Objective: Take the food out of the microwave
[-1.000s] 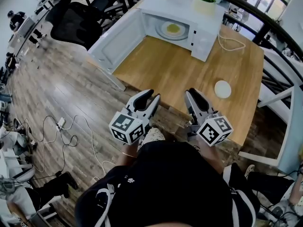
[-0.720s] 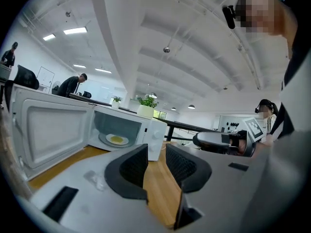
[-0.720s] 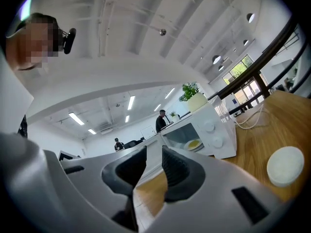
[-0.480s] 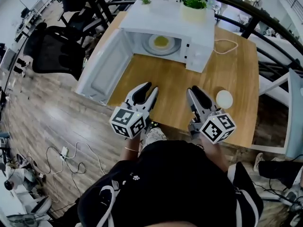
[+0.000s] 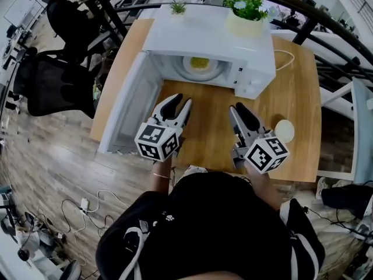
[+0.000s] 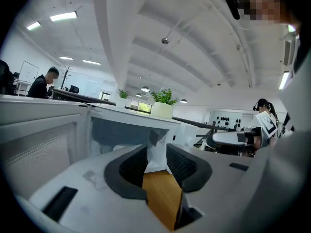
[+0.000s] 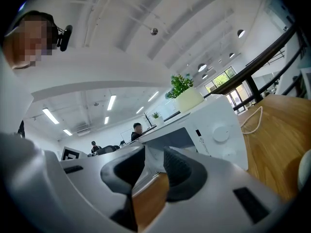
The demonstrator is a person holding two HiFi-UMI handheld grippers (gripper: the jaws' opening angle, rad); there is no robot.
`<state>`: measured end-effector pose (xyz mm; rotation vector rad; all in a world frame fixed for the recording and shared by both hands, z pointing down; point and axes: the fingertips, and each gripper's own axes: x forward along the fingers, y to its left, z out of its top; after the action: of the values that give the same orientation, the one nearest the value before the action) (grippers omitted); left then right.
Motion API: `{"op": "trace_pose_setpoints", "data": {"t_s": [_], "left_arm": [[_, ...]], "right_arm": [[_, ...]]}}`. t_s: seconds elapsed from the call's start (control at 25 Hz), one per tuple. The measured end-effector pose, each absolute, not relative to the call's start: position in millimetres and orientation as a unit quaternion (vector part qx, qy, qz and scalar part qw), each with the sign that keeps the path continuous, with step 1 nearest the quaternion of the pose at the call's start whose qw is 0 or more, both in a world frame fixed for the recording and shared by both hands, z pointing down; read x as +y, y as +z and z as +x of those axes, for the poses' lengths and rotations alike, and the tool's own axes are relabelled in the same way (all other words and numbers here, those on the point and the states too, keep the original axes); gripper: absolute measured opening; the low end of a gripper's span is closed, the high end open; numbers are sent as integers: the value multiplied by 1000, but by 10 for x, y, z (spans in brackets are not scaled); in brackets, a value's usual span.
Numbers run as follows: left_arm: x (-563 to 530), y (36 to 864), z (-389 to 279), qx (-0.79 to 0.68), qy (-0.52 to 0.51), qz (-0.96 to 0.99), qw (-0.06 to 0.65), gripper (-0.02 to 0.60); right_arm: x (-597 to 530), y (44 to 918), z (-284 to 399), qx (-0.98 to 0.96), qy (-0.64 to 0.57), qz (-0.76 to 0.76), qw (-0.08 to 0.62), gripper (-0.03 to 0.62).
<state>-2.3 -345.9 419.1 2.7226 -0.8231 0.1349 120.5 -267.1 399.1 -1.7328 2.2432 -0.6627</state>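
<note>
Food (image 5: 199,62) is lying on its plate (image 5: 198,70) inside the microwave (image 5: 210,37), whose door (image 5: 131,107) is standing open to the left. I am holding both claws over the counter (image 5: 210,121), well short of the opening. The left claw (image 5: 181,101) is spread only a little, with nothing between its jaws, and the right claw (image 5: 239,111) is the same.

I think I am only approaching for now. To do it well, I should be opening one claw wider before it is entering, keeping it low and level, and aiming at the rim of the plate, not at the food itself. The left claw is passing near the door, so I should be keeping it clear of that edge.

Compared with one second ago, I am standing closer. The claws were then hanging over the floor before the counter edge; now they are over the wood, and the microwave is nearer. The gap of each claw looks unchanged.
</note>
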Motion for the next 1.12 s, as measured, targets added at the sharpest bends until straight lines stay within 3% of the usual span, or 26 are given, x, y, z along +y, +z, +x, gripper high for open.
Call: {"op": "trace_pose_setpoints", "data": {"t_s": [0.48,1.12], "left_arm": [[-4277,4398,74,-261,105,951,127,105],[-5126,5101,329,-265,162,933,181,167]], "right_arm": [[-3370,4251,1177,719,-239,-644,107,135],[-4285,4835,1148,664,-287,-687,67,174]]}}
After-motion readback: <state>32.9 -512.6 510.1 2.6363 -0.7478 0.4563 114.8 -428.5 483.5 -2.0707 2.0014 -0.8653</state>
